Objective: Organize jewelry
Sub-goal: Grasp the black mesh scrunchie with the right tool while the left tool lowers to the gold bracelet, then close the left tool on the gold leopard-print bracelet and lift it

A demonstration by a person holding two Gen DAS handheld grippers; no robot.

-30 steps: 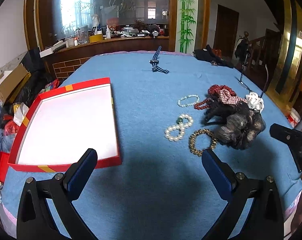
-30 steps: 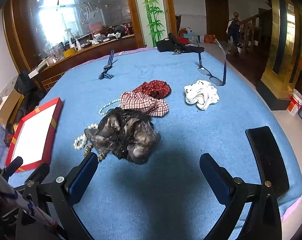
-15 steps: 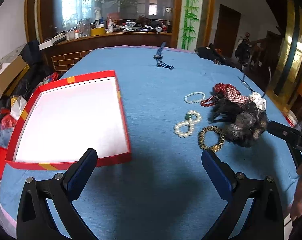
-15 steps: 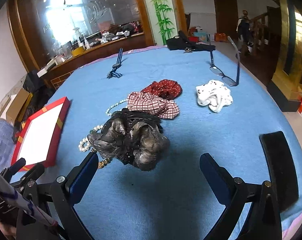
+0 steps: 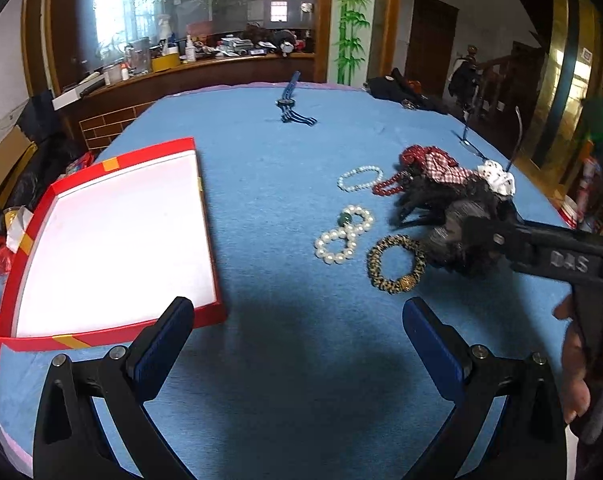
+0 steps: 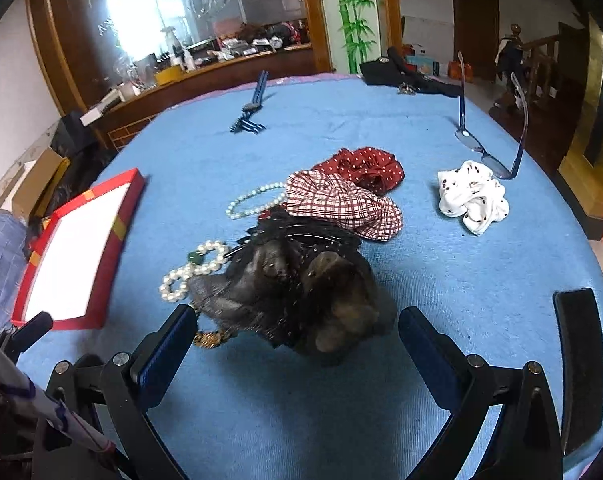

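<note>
Both claws hang wide and empty above the blue desk [image 5: 261, 184]. The left claw [image 5: 297, 328] hovers with the red tray [image 5: 101, 240] at its ten o'clock and the jewelry at one o'clock: a doubled pearl bracelet with a green bead [image 5: 343, 234], a gold-and-black beaded bracelet [image 5: 395, 264] just beside it, a single pearl bracelet [image 5: 359, 178] farther off. The right claw [image 6: 297, 332] faces a dark net hair accessory [image 6: 301, 288], perhaps a bun cover, at twelve o'clock; a plaid scrunchie [image 6: 341, 204] lies beyond, a white dotted scrunchie [image 6: 473, 196] at two o'clock.
</note>
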